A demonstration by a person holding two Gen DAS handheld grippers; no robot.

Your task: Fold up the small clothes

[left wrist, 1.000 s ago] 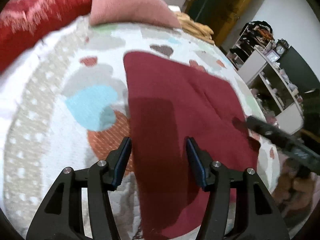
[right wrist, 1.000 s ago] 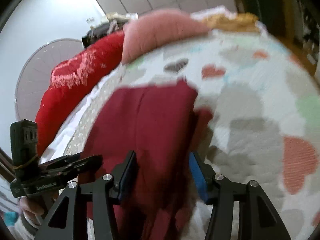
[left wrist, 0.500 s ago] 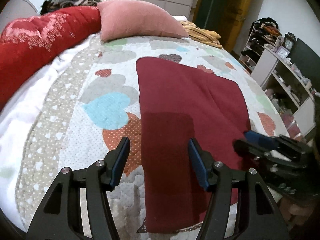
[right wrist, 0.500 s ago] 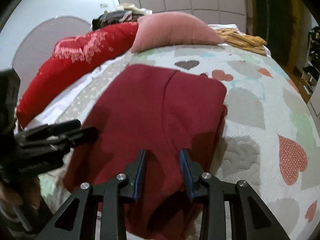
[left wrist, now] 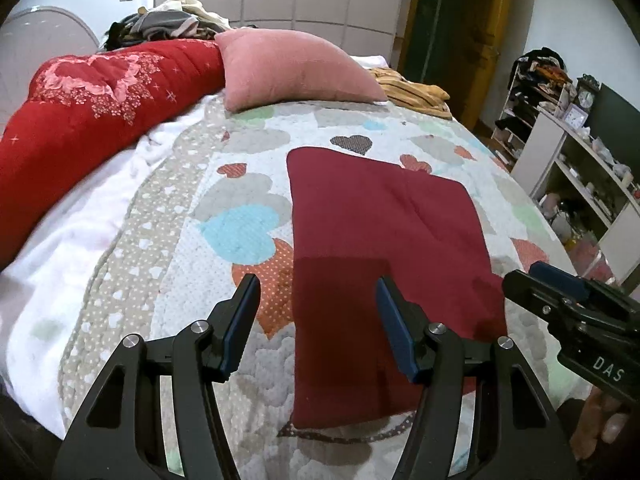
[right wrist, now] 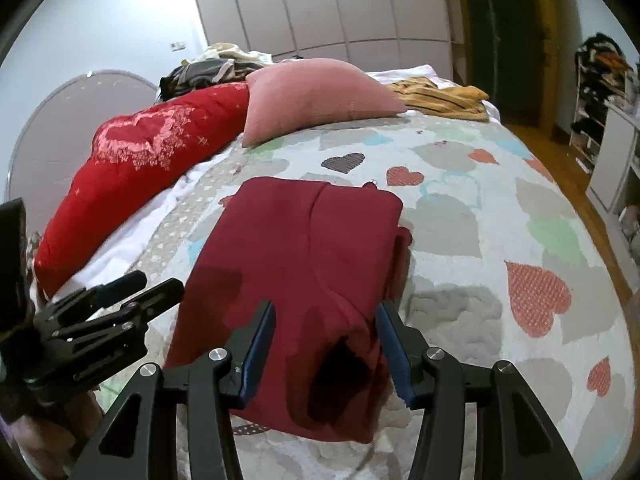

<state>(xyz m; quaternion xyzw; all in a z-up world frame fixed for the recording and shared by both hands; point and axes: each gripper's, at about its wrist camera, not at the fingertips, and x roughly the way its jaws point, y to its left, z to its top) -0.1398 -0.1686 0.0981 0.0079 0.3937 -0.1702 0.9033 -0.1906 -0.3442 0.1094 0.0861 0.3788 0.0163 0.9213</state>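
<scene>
Lying flat near the front edge of the quilt [left wrist: 248,152], the folded maroon garment [left wrist: 380,220] is seen as a soft, matte rectangle with a seam ridge down its middle. Bare heart-patterned quilting is left on every side of it, widest toward the right edge. The left gripper [left wrist: 318,320] is held above the garment's near left edge, jaws spread wide and holding nothing. The right gripper [right wrist: 326,340] is likewise spread wide and empty over the near right corner. A pink pillow [right wrist: 316,96] and a red padded blanket [right wrist: 136,176] are set along the far edge.
</scene>
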